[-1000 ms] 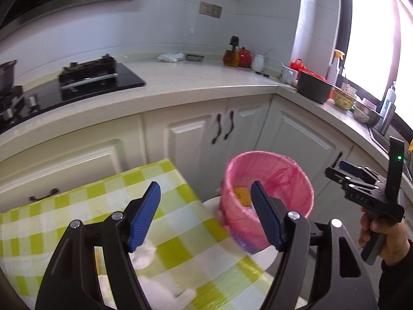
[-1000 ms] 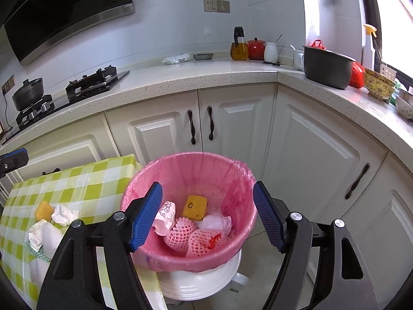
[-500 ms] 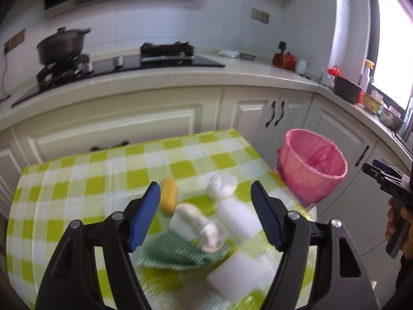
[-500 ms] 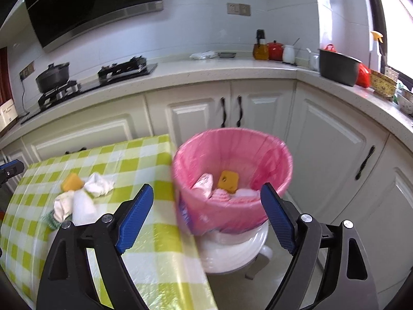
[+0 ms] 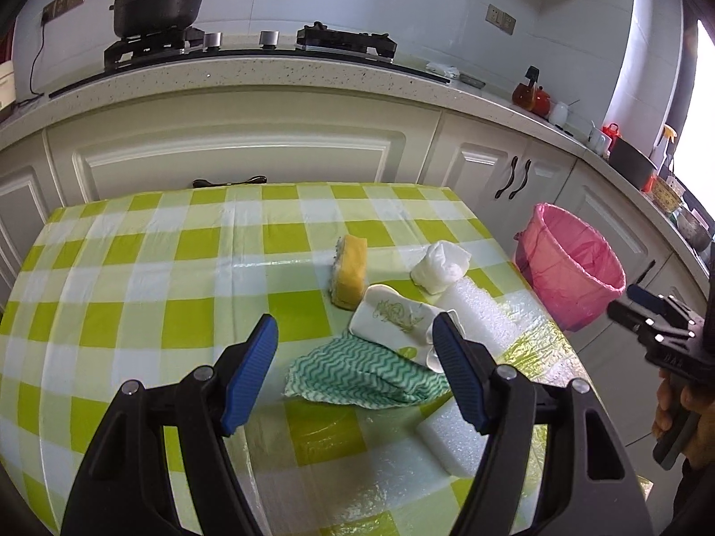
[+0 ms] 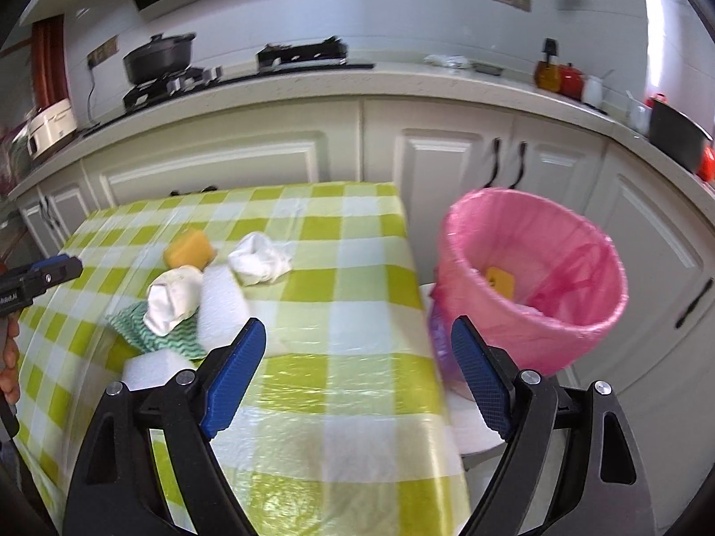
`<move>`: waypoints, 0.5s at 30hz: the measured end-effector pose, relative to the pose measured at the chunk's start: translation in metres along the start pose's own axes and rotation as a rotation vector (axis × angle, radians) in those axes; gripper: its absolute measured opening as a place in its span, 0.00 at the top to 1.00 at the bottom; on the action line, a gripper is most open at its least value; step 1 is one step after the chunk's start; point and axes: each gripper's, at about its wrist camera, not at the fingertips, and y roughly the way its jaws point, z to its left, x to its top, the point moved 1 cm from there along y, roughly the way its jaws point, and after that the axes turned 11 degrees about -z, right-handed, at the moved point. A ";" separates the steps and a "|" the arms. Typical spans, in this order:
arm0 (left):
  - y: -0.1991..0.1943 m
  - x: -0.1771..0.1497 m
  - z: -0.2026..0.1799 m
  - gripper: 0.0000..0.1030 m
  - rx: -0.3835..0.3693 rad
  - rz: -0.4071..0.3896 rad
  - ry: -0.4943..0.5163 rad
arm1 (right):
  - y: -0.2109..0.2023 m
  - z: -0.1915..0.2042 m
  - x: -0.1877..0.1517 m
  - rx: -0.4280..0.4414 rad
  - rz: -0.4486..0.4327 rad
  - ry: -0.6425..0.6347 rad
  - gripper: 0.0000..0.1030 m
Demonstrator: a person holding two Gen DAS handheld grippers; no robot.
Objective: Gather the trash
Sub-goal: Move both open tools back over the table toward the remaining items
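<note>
Trash lies on the green-checked table [image 5: 134, 268]: a yellow sponge [image 5: 351, 274], a crumpled white tissue [image 5: 440, 265], a white printed wrapper [image 5: 393, 317], a green zigzag cloth [image 5: 362, 375] and white foam pieces [image 5: 478, 315]. My left gripper [image 5: 355, 366] is open and empty, just above the cloth. The pink-lined bin [image 6: 532, 277] stands right of the table with a yellow sponge inside [image 6: 500, 281]. My right gripper [image 6: 357, 379] is open and empty over the table's right edge. The trash also shows in the right wrist view, with the tissue [image 6: 259, 261] nearest.
White cabinets [image 5: 241, 156] and a counter with a stove and black pot [image 5: 161, 6] run behind the table. The bin sits on a white stool [image 6: 473, 429]. Pots and bottles crowd the counter at right [image 6: 677, 138].
Both grippers swung left from the bin toward the table. The left one moved closer over the trash pile; the right one now looks across the table edge. Both stayed open.
</note>
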 end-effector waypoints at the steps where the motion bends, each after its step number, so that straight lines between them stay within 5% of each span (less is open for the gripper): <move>1: 0.000 0.000 0.001 0.33 0.002 0.000 -0.001 | 0.005 0.007 -0.001 0.013 0.010 -0.008 0.23; 15: -0.006 -0.006 0.021 0.33 0.022 0.002 -0.026 | 0.066 0.082 -0.004 0.142 0.123 -0.109 0.28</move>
